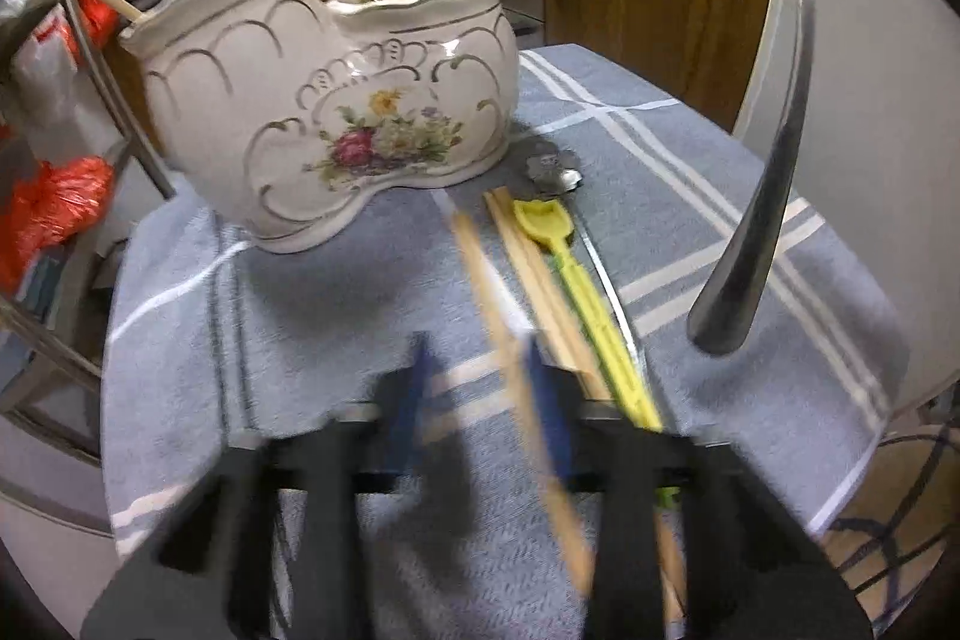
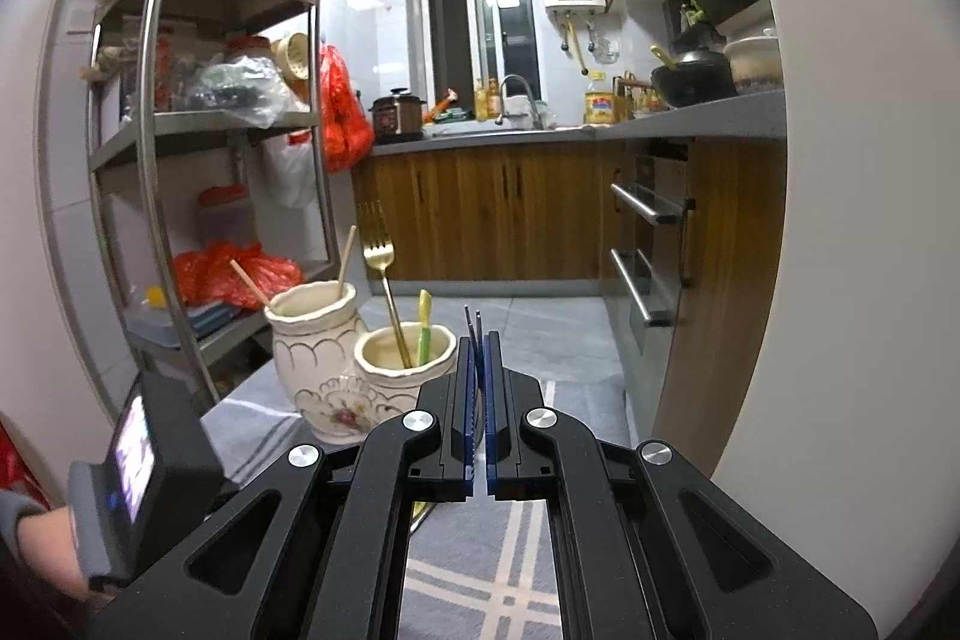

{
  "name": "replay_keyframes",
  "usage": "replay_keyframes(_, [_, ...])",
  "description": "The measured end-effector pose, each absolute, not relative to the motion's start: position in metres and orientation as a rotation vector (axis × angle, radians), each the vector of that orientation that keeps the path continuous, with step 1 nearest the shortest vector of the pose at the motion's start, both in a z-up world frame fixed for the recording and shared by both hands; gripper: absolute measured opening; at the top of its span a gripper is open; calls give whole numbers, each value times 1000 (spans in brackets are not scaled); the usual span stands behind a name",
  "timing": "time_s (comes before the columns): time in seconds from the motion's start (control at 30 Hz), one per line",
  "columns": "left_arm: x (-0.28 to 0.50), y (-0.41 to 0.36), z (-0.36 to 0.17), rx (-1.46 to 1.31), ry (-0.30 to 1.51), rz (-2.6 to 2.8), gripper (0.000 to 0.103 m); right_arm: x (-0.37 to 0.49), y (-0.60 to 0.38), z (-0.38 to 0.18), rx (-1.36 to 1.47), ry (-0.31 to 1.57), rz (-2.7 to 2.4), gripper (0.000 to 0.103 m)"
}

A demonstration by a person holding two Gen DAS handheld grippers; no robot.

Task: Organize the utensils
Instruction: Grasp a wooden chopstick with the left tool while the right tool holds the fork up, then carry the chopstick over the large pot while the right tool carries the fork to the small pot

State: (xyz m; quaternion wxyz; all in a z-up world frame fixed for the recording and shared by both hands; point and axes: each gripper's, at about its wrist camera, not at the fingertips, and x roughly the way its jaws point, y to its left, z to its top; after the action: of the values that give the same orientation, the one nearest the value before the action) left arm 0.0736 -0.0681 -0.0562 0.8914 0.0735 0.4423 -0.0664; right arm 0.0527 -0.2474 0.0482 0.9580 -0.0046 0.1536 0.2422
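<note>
Utensils are partly sorted. Holder (image 1: 336, 100) sits far-left on the tabletop cloth (image 1: 690, 196): tall cup has two wooden sticks (image 2: 345, 256), low cup has a gold fork (image 2: 384, 280) and a yellow-green spoon (image 2: 424, 328).

Left to do, lying on the cloth just right of the holder:
- chopstick pair (image 1: 540, 280)
- yellow spoon (image 1: 576, 292), touching the pair
- a metal piece (image 1: 552, 172) beside them, type unclear
- plus the two items in hand

Left gripper (image 1: 474, 388): pitched down near the cloth, jaws nearly together, one chopstick (image 1: 510, 340) between them; it looks clamped, but blur hides the contact.

Right gripper (image 2: 478, 376): raised, close to level, aimed past the low cup, jaws clamped on a steel fork (image 1: 774, 148) that hangs handle-down, clear of the cloth.

Judgement: roughly half done. Fork probably goes in the low cup, chopstick in the tall one.
</note>
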Motion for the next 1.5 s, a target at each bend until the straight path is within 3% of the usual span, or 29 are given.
replay_keyframes(0.37, [49, -45, -37, 104, 811, -232, 6, 50, -247, 50, -5, 301, 475, 3])
replay_keyframes(0.67, [16, -5, 9, 59, 425, -239, 6, 48, -237, 54, -12, 281, 425, 3])
replay_keyframes(0.87, [34, 7, 41, 81, 250, -227, 6, 54, -222, 72, -16, 242, 408, 3])
replay_keyframes(1.5, [125, 73, 70, -19, 255, -285, 6, 116, -199, 120, 50, 148, 362, 3])
